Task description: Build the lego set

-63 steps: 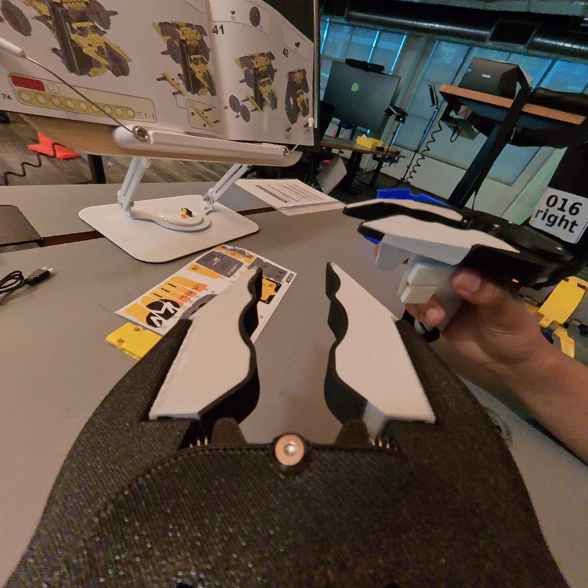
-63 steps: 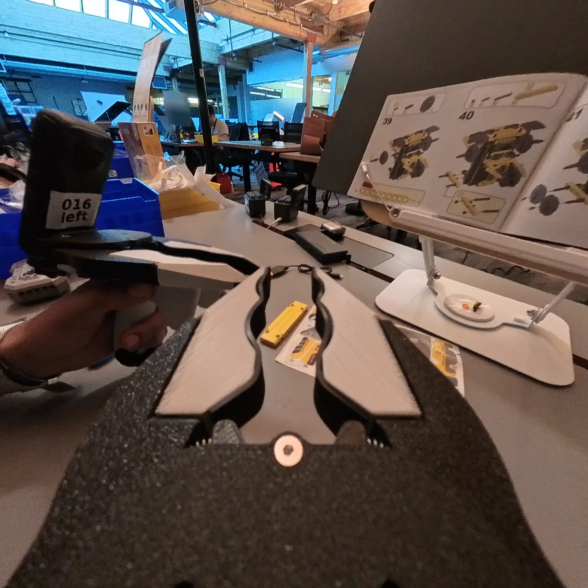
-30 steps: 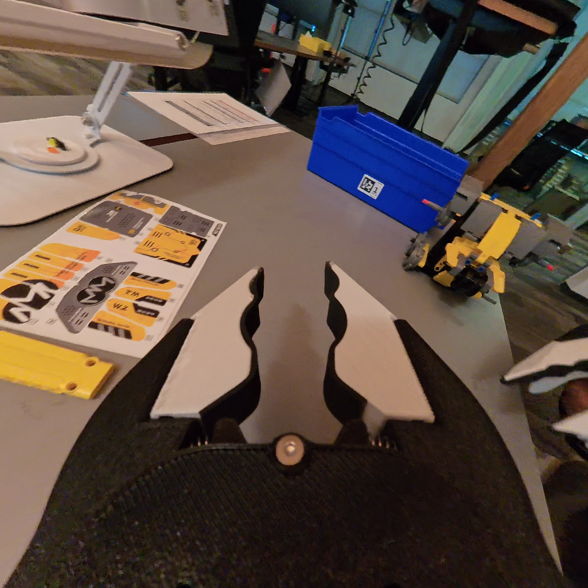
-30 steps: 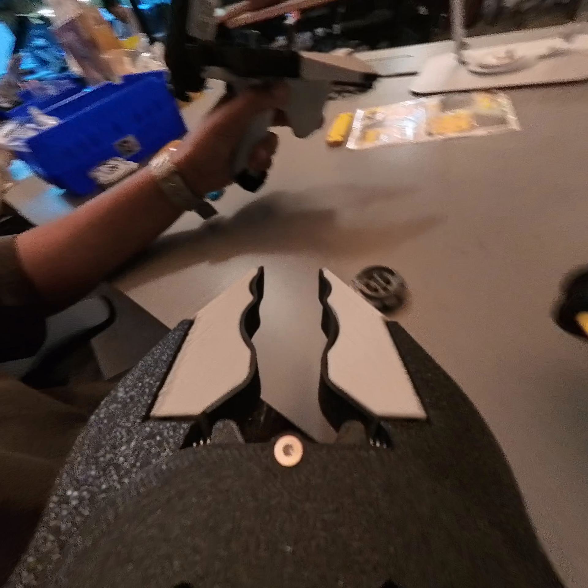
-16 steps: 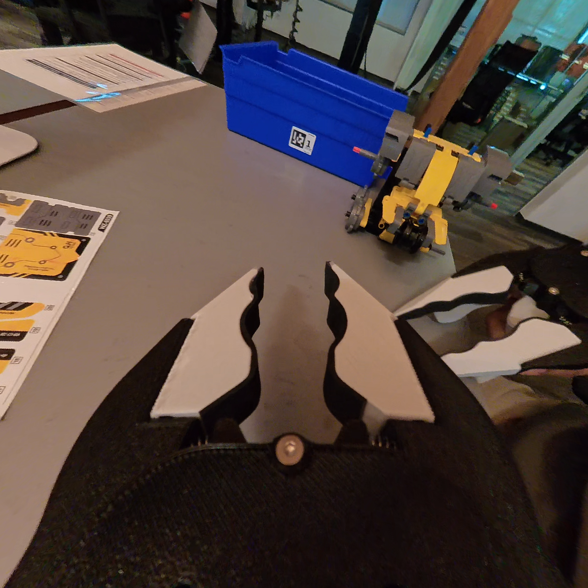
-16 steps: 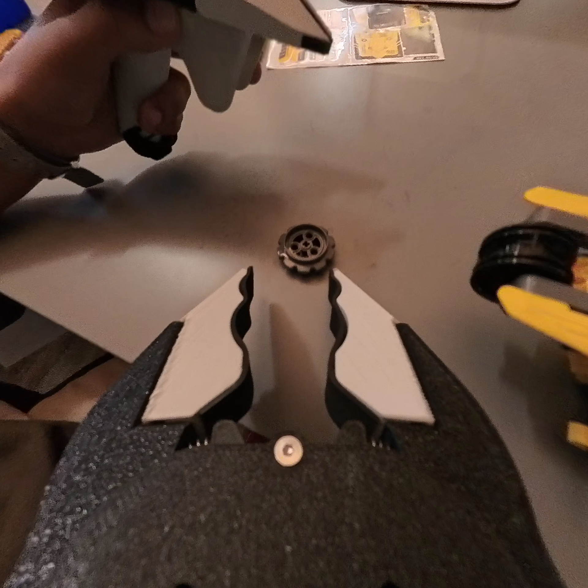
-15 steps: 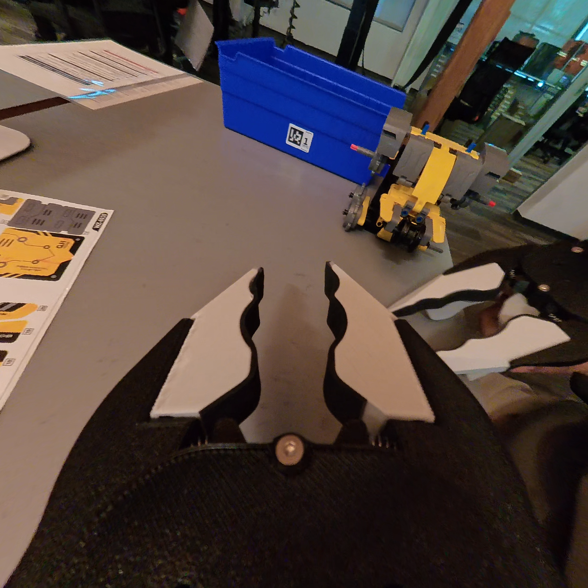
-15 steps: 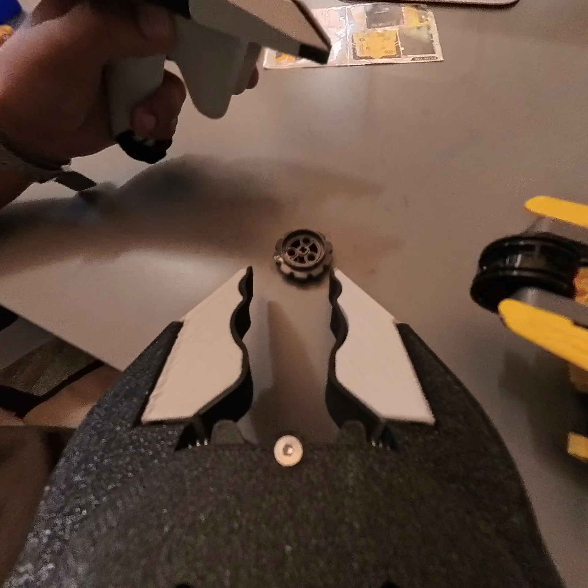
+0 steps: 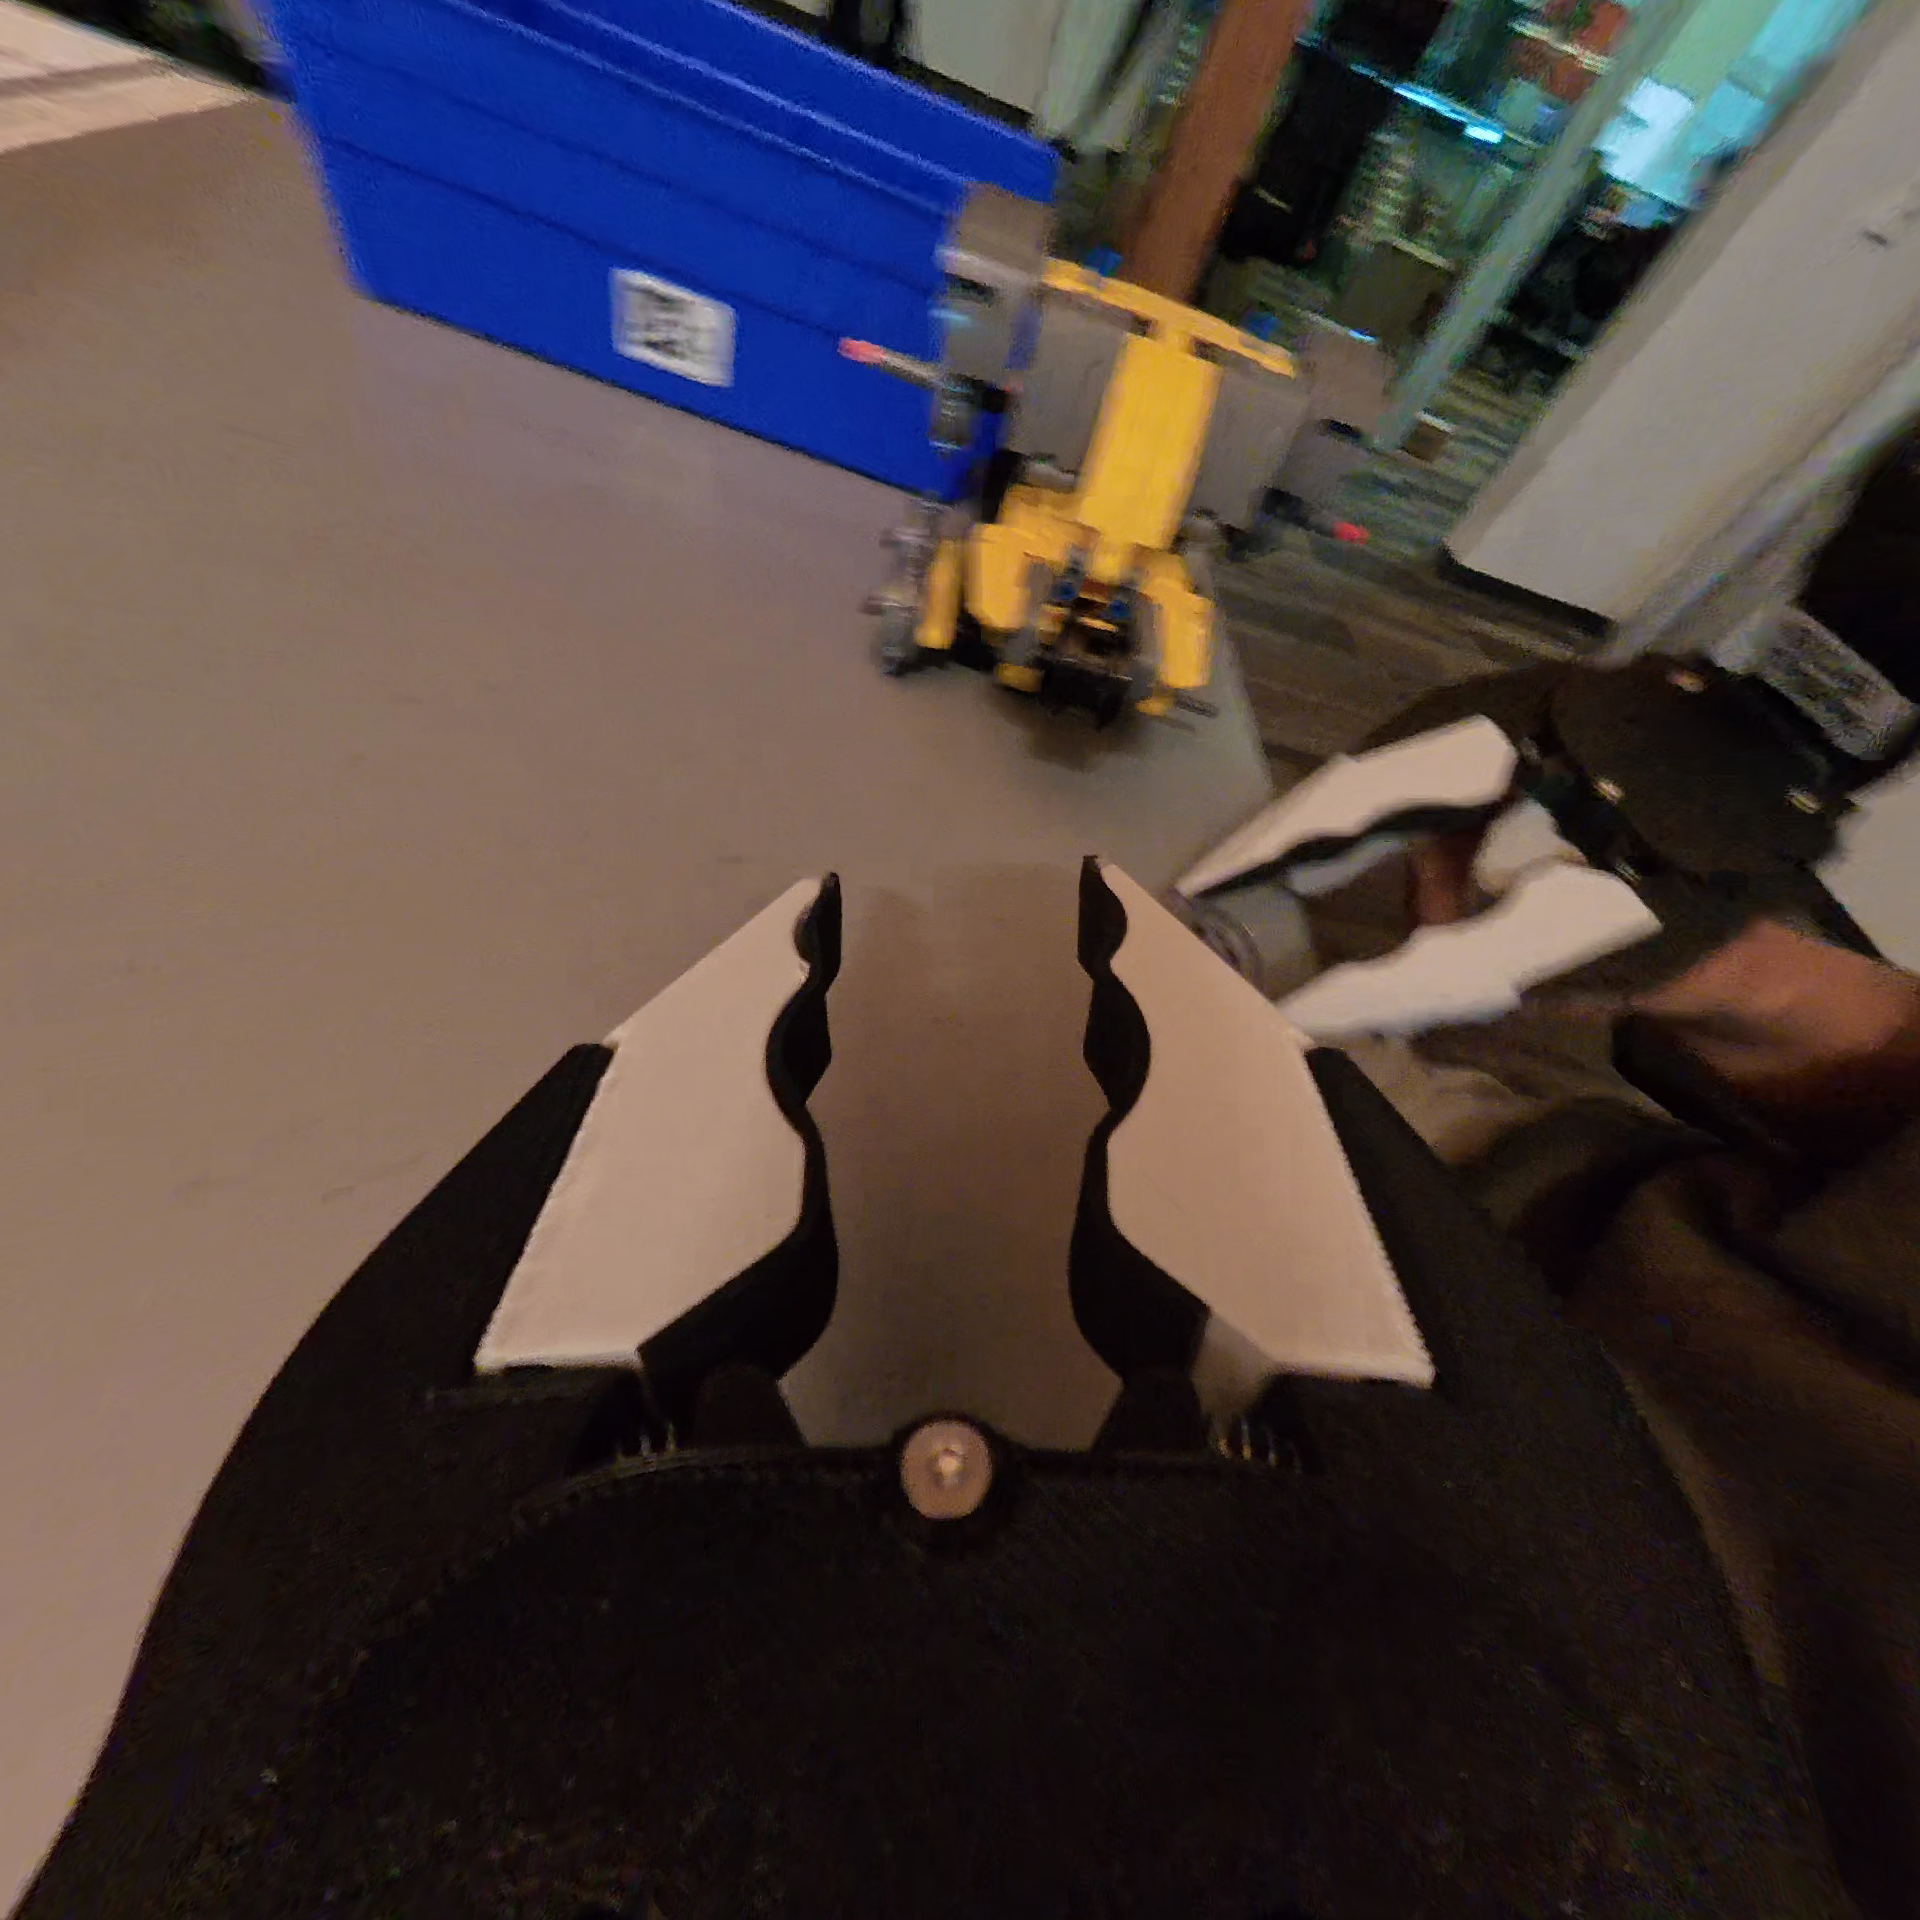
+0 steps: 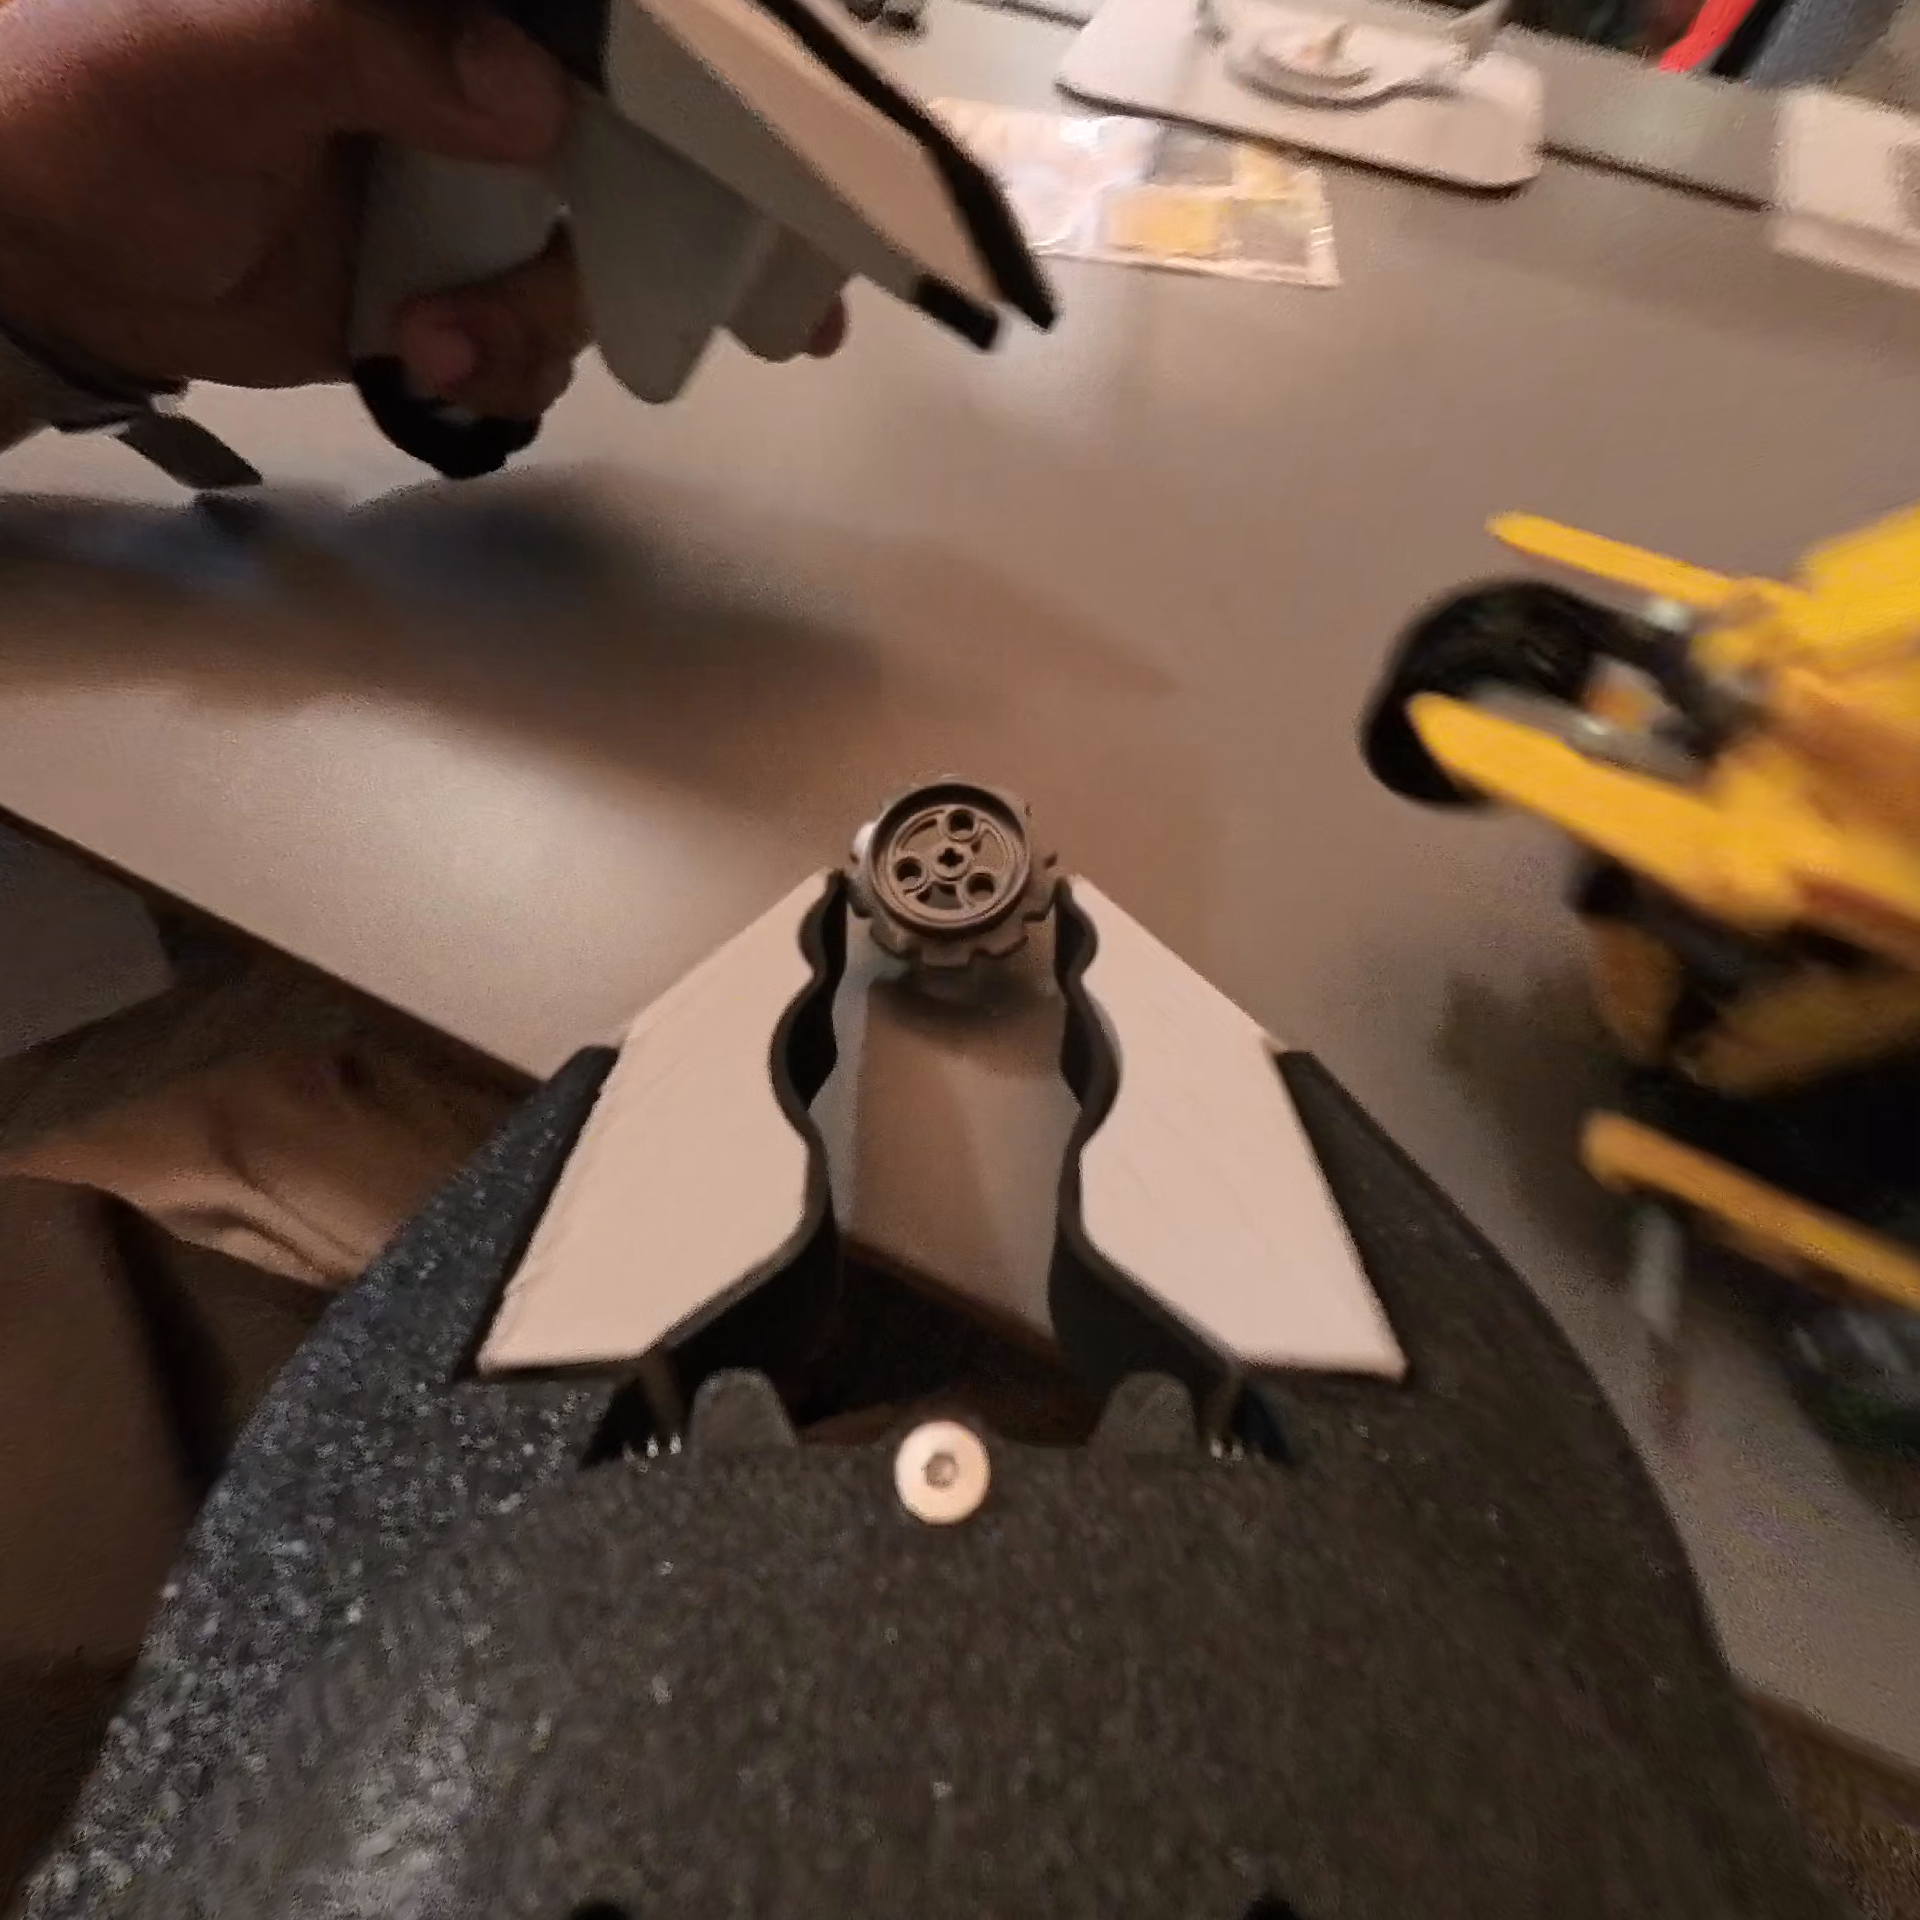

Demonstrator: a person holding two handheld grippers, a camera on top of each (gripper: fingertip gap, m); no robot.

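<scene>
the right claw [image 10: 951, 899] pinches a small gray wheel [image 10: 948, 871] by its sides; the left claw [image 9: 956, 904] is spread over the desk [image 9: 364, 727], holding nothing.

Wheel [image 10: 948, 883] between right gripper [image 10: 951, 896] jaws; model [image 10: 1704, 831] right, apparently apart.

Place: workshop or lab | Evidence: grey worktable [image 9: 312, 727], blue parts bin [image 9: 623, 208] (labelled), shelving seen blurred behind.
</scene>
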